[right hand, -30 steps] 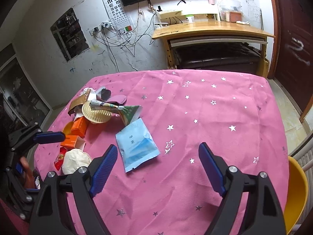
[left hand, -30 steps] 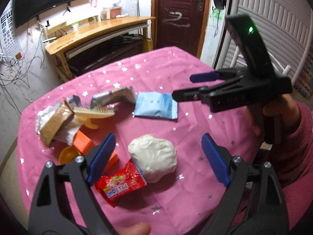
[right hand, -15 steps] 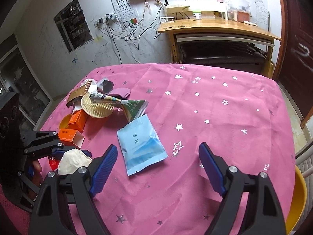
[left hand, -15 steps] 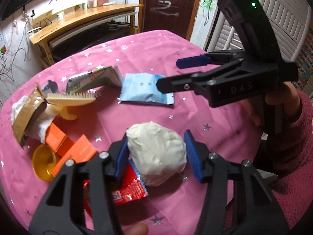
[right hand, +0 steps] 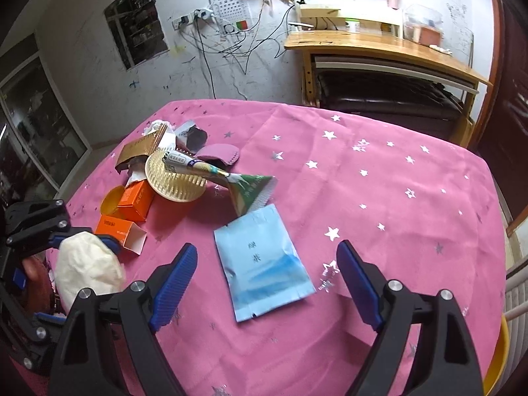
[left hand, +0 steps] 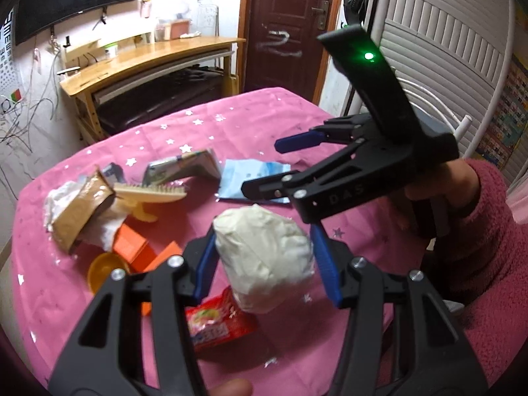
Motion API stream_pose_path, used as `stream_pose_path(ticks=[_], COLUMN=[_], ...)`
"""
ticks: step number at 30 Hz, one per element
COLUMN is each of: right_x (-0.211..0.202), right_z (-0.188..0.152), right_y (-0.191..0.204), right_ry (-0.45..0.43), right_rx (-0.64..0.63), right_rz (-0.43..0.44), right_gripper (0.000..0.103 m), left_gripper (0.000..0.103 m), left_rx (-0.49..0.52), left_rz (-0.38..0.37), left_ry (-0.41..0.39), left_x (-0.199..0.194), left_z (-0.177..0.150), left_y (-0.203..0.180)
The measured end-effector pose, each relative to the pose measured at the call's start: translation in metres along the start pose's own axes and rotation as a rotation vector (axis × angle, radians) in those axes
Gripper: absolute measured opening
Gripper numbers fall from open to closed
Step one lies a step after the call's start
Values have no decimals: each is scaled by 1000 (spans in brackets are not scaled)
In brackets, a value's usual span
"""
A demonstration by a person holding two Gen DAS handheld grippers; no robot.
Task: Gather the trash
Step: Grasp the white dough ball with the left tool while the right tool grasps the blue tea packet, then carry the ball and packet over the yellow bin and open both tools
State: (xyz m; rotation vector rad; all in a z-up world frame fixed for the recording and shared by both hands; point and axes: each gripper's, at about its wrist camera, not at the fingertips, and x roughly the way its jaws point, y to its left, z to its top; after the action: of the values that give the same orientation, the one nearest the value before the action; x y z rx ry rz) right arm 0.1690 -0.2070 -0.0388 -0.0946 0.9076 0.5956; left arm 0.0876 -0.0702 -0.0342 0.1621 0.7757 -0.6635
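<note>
Left wrist: left gripper [left hand: 264,257] pinches wad [left hand: 264,257] for lifting off the tablecloth [left hand: 231,122].
Right wrist: right gripper [right hand: 267,283] spread over blue packet [right hand: 264,264], likely next.

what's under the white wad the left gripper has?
The left gripper is shut on the white wad. Below it lies a red candy wrapper on the pink tablecloth; the wrapper's far end is hidden by the wad.

The left tongs [left hand: 264,257] pointed down and squeezed a white wad [left hand: 264,257] between their blue pads. The right tongs [right hand: 267,283] stood wide open, holding nothing. A hand in a pink sleeve [left hand: 488,231] held them.
</note>
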Motion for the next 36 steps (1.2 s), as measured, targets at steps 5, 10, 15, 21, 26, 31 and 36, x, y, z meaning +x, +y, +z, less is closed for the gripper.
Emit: stream_pose_path(ticks=[5, 10, 15, 21, 26, 31, 36], right_x=[13, 16, 14, -21, -55, -91, -122], right_z=[0, -2, -4, -8, -19, -37, -57], right_y=[13, 19, 15, 7, -15, -45, -79], right_ry=[42, 39, 17, -73, -135, -191, -238], right_rx=[-68, -107, -78, -30, 20, 85, 153], right_rz=[-58, -91, -86, -78, -97, -133, -180], right_gripper=[80, 45, 44, 44, 44, 44, 44], left_gripper=[51, 51, 51, 51, 51, 51, 51], left_rx=[-10, -47, -64, -71, -47, -15, 27], left_rz=[19, 38, 52, 82, 77, 48, 14], left_ry=[-32, -52, -69, -77, -94, -88, -83], left_x=[-22, -32, -36, -35, -32, -20, -4], left_z=[-13, -13, -10, 2, 17, 36, 59], left_y=[2, 8, 9, 3, -13, -34, -61])
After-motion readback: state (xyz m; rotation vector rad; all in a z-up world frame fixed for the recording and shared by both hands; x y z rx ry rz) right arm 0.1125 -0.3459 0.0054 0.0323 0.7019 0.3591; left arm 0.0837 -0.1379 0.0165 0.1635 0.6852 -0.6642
